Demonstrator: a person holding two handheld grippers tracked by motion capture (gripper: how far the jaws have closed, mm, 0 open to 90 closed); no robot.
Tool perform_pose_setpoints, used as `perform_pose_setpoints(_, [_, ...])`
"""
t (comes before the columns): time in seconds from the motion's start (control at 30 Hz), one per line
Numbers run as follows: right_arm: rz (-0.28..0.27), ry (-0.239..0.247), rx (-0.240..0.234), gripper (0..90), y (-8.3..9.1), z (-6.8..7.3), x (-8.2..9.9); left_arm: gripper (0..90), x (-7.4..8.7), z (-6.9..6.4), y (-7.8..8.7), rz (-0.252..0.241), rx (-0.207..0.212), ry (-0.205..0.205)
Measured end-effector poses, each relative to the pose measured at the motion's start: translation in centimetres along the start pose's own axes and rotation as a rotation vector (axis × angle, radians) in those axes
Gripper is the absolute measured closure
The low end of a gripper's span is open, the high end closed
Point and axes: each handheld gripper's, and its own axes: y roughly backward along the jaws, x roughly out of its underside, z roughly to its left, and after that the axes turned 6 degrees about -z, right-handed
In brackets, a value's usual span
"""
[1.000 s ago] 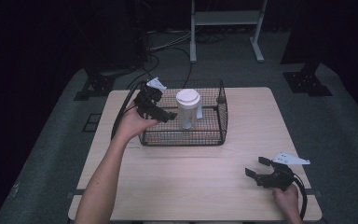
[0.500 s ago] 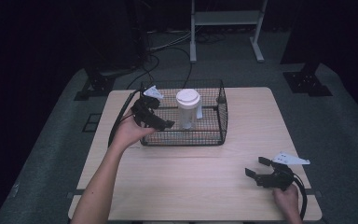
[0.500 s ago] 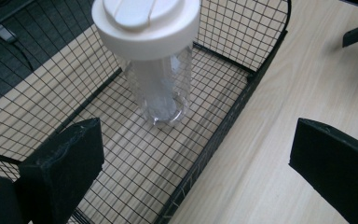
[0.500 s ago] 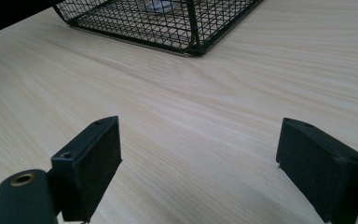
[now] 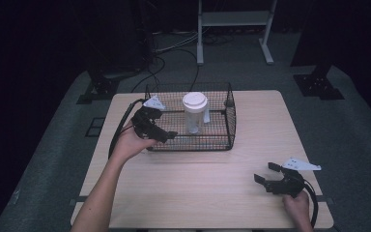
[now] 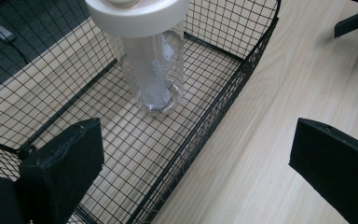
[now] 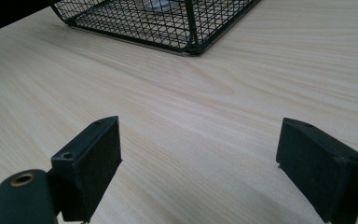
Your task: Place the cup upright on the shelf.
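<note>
You are reading no legible text, label, brand, number or sign here: the clear bottle (image 6: pixel 152 60) with its white lid, the wire basket (image 5: pixel 229 118) and the wooden table (image 5: pixel 251 145) are all showing plain, unmarked surfaces

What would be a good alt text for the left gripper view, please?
A clear bottle with a white lid stands upright inside a black wire basket on a light wooden table. The left gripper frames the scene from below, its two black jaws wide apart, holding nothing.
</note>
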Motion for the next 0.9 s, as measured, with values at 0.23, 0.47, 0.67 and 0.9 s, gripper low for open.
perform_pose_setpoints(0.23, [0.001, 0.006, 0.004, 12.9, 0.0, 0.1, 0.0, 2.1, 1.1, -0.6, 0.3, -0.004, -0.012, -0.011])
perform_pose_setpoints(0.47, [0.004, 0.008, 0.007, 12.9, 0.0, 0.1, 0.0, 2.1, 1.8, -1.2, 0.8, -0.023, -0.001, -0.013])
perform_pose_setpoints(0.67, [0.008, 0.012, 0.011, 12.9, -0.1, 0.1, 0.0, 2.1, 2.2, -1.8, 1.4, -0.045, 0.003, -0.022])
perform_pose_setpoints(0.9, [0.007, 0.010, 0.016, 12.9, -0.1, 0.2, 0.0, 2.1, 3.4, -2.1, 1.4, -0.051, -0.001, -0.014])
